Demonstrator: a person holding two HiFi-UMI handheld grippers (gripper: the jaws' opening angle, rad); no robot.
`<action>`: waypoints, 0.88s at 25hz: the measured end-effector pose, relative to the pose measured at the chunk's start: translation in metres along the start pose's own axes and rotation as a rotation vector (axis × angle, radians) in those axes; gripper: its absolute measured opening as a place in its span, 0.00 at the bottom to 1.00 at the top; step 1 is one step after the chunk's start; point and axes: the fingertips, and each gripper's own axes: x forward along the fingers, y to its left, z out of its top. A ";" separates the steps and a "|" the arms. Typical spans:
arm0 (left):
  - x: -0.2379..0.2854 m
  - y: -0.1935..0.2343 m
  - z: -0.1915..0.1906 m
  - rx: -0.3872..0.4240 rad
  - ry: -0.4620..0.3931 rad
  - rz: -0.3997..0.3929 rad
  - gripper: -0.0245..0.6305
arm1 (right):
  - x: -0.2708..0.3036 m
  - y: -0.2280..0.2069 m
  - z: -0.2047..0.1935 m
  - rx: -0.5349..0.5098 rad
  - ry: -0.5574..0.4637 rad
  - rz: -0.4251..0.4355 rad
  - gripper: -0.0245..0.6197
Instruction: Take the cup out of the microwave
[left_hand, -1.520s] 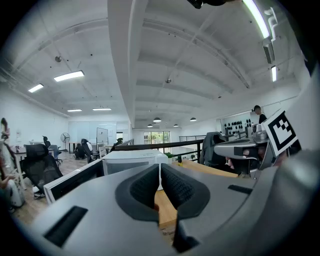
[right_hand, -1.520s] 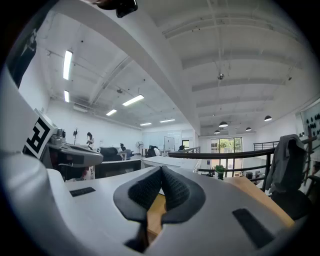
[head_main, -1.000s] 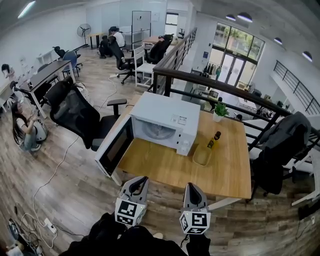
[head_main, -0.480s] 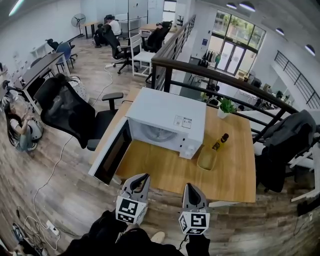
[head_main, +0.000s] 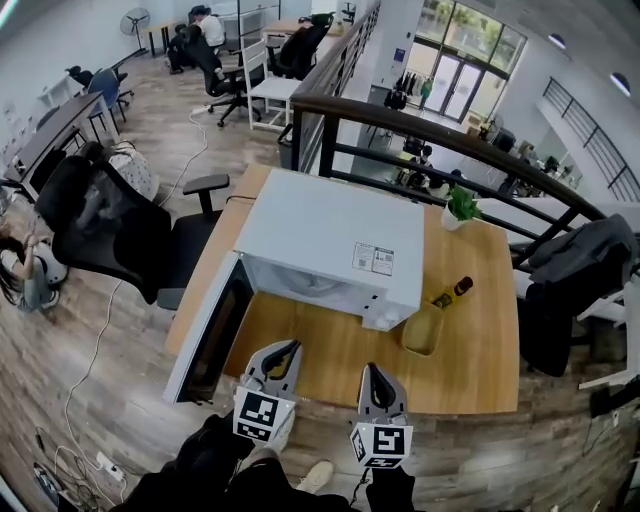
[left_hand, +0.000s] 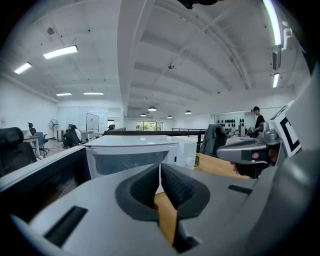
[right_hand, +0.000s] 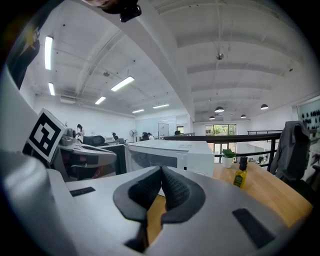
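Both grippers have come forward with the person since a second ago: then they hung over the floor short of the table (head_main: 470, 350), and now their tips reach over its near edge, while the microwave (head_main: 330, 245) looms larger and closer. The left gripper (head_main: 283, 352) has its jaws closed, the pads meeting at the tips with nothing between them. The right gripper (head_main: 372, 372) is the same, pads pressed together and empty. They sit side by side, apart from each other, both pointing at the microwave's front without touching it. The door (head_main: 205, 335) stands swung wide to the left, out past the table's left edge. From the head view the white top now hides the cavity, which showed a second ago. In the gripper views the opening is only a dim, pale box. The cup cannot be made out in any view, so I cannot tell where in the microwave it sits. To the right of the microwave a yellowish tray (head_main: 423, 330) lies on the wood, with a bottle (head_main: 455, 291) just behind it and a potted plant (head_main: 460, 205) at the far edge by the railing (head_main: 430, 140). A black chair (head_main: 110, 225) stands left of the table.
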 end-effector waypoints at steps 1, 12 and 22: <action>0.009 0.006 -0.003 0.000 0.006 -0.006 0.09 | 0.008 -0.001 -0.002 0.003 0.005 -0.006 0.06; 0.096 0.040 -0.032 -0.006 0.056 -0.072 0.09 | 0.083 -0.021 -0.026 0.041 0.054 -0.076 0.06; 0.154 0.062 -0.055 -0.061 0.092 -0.082 0.13 | 0.117 -0.031 -0.048 0.077 0.085 -0.114 0.06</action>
